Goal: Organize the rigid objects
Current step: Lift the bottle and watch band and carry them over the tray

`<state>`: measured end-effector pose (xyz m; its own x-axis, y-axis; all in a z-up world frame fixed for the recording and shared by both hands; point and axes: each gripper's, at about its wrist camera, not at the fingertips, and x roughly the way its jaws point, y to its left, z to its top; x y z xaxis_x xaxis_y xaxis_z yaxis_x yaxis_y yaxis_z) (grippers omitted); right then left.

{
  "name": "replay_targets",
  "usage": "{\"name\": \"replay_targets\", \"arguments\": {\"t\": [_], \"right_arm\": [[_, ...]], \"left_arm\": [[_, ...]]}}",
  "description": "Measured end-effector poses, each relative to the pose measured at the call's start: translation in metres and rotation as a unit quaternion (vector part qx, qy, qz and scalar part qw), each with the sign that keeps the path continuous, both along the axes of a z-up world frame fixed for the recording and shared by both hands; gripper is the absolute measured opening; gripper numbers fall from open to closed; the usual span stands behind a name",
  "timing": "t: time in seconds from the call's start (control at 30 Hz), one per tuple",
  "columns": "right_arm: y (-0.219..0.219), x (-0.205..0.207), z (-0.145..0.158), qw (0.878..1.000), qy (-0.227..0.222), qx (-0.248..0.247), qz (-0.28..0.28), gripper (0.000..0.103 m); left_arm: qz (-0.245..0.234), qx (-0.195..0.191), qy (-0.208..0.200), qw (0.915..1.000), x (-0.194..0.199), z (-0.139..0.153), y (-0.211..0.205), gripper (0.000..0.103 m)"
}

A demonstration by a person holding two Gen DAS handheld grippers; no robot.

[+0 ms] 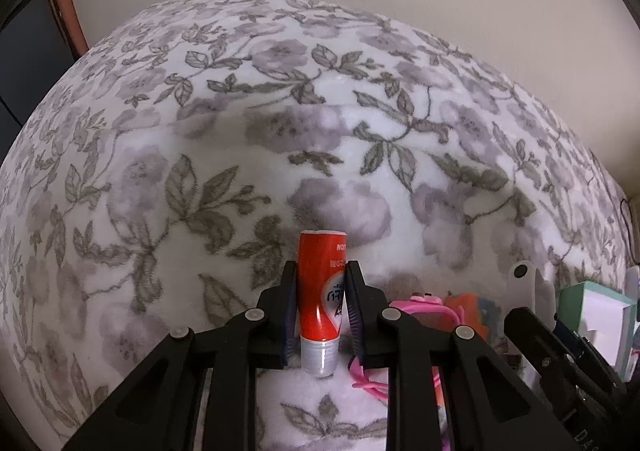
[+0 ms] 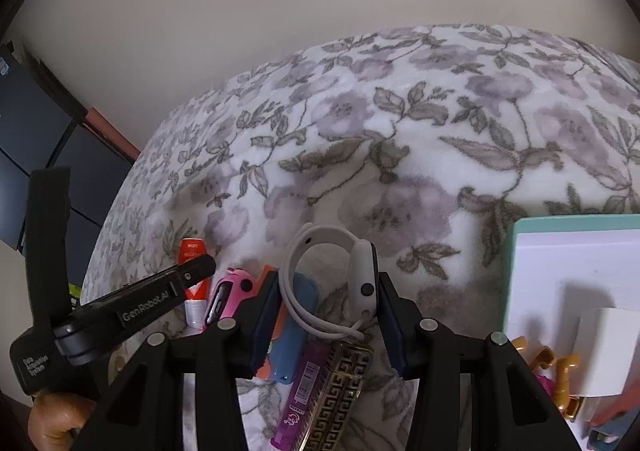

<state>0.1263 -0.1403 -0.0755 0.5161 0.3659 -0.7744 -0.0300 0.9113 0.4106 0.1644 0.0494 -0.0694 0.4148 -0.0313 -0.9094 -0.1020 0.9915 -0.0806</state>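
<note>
Not far into the tidying, by the look of it. The white box with the mint-green rim [image 2: 510,271] on the right already has a few bits in it: a white block and some tan plastic pieces, too small to name properly. Most of the clutter is still loose on the flowery blanket [image 1: 320,91], though. There's a pink gadget [image 2: 230,297], a blue case [image 2: 294,331], a purple tube with a barcode [image 2: 298,399] and a gold-patterned box [image 2: 340,387] all bunched together. So plenty left to sort.

The left gripper [image 1: 320,303] has its jaws narrowed onto a red tube with a silver cap [image 1: 320,299]. Both pads look pressed against its sides, so it reads as gripped. The tube runs lengthwise between the fingers, cap end nearest the camera. Whether it's off the blanket is hard to say. This gripper tilts steeply down, and in the right wrist view it reaches in from the left edge, with the person's hand [image 2: 56,423] just visible under its handle.

The right gripper [image 2: 326,315] is about half open, also angled down, straddling a grey smartwatch [image 2: 362,279]. The watch body sits right beside the right-hand finger, while the looped band leans toward the left one. Actual squeezing contact can't be made out, so probably lined up rather than holding.
</note>
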Motion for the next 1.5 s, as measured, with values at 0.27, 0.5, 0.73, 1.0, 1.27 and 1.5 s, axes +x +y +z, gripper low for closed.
{"name": "replay_targets", "arguments": {"t": [0.27, 0.5, 0.73, 1.0, 1.27, 1.5], "right_arm": [[-0.023, -0.012, 0.015, 0.999, -0.006, 0.012, -0.033, 0.049], [-0.041, -0.032, 0.041, 0.998, -0.021, 0.017, -0.055, 0.049], [-0.063, -0.059, 0.067, 0.995, -0.03, 0.019, -0.09, 0.049], [-0.091, -0.099, 0.091, 0.991, -0.036, -0.012, -0.13, 0.049], [-0.121, -0.132, 0.096, 0.986, -0.033, -0.035, -0.162, 0.049], [-0.152, -0.149, 0.097, 0.979, -0.03, -0.041, -0.195, 0.049]], "left_arm": [[0.004, -0.005, -0.039, 0.9992, -0.011, 0.04, 0.001, 0.021], [-0.017, -0.002, -0.062, 0.9979, -0.026, 0.064, -0.015, 0.021], [-0.05, 0.008, -0.097, 0.9941, -0.051, 0.092, -0.042, 0.021], [-0.115, 0.013, -0.128, 0.985, -0.085, 0.115, -0.091, 0.021], [-0.167, -0.007, -0.123, 0.9782, -0.111, 0.117, -0.134, 0.021], [-0.202, -0.01, -0.113, 0.9728, -0.128, 0.11, -0.167, 0.021]]}}
